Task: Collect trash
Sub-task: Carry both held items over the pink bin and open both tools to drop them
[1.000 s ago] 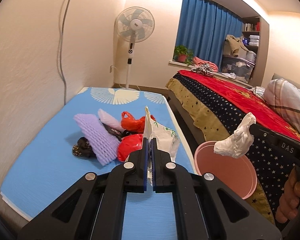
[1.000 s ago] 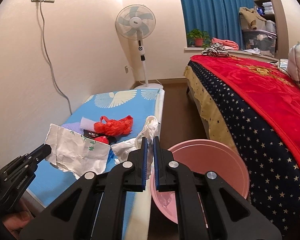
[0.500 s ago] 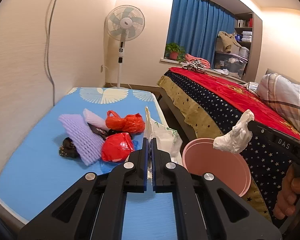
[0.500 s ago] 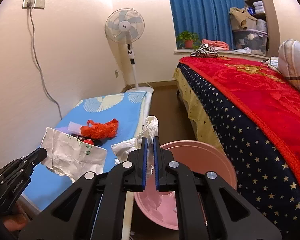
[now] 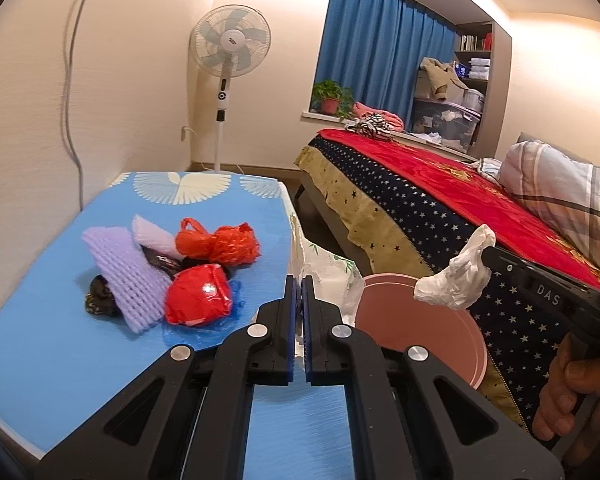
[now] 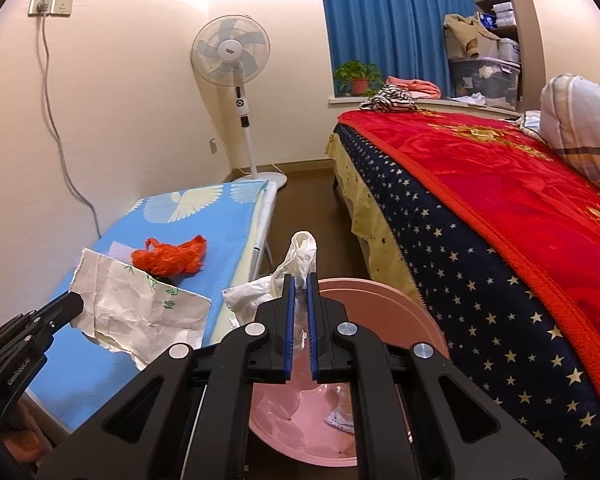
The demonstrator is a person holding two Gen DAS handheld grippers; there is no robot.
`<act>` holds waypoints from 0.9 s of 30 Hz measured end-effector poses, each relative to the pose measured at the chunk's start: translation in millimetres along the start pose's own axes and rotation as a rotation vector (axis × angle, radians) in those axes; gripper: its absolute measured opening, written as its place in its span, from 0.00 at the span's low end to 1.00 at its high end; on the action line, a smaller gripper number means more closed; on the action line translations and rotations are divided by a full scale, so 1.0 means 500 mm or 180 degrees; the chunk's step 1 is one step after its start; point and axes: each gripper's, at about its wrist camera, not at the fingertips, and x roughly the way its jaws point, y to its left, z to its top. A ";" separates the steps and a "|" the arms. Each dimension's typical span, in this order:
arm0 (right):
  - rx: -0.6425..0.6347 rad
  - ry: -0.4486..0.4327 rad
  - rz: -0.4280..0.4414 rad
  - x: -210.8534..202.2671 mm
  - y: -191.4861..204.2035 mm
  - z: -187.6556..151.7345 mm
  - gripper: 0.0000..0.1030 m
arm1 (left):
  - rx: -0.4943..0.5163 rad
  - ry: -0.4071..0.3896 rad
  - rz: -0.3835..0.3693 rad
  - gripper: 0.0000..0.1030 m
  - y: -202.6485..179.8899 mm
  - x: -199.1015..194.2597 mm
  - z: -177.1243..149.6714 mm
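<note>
My left gripper point(image 5: 298, 280) is shut on a crumpled white paper sheet with green print point(image 5: 328, 276), which also shows in the right wrist view point(image 6: 139, 312), held at the blue mat's right edge. My right gripper point(image 6: 298, 280) is shut on a crumpled white plastic bag point(image 6: 295, 260) and holds it over the pink bin point(image 6: 384, 308); the bag also shows in the left wrist view point(image 5: 456, 276) above the pink bin point(image 5: 416, 336). Trash lies on the blue mat point(image 5: 51, 344): a purple foam net point(image 5: 123, 280), a red wrapper point(image 5: 197, 300), an orange-red bag point(image 5: 223, 244).
A bed with a red and starry blanket point(image 6: 500, 208) stands right of the bin. A standing fan point(image 6: 231, 64) is at the back by the wall. Some scraps lie in the bin's bottom point(image 6: 340, 416). A cable point(image 6: 55, 128) hangs from the wall socket.
Both grippers have shifted rightward, toward the bin, each still holding its item. The right gripper's jaws look slightly wider apart around the bag.
</note>
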 end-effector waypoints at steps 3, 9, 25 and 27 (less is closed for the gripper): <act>0.0010 0.0003 -0.0049 0.002 -0.010 -0.003 0.06 | 0.0014 0.0002 -0.0042 0.03 -0.011 0.007 0.001; 0.0036 0.0016 -0.0139 0.011 -0.033 -0.005 0.06 | 0.0027 0.0034 -0.0129 0.03 -0.033 0.025 0.002; 0.0119 0.0097 -0.0395 0.029 -0.103 -0.021 0.06 | 0.0073 0.0130 -0.0328 0.03 -0.095 0.082 -0.004; 0.0111 0.0112 -0.0406 0.031 -0.104 -0.023 0.06 | 0.0069 0.0140 -0.0349 0.03 -0.098 0.087 -0.003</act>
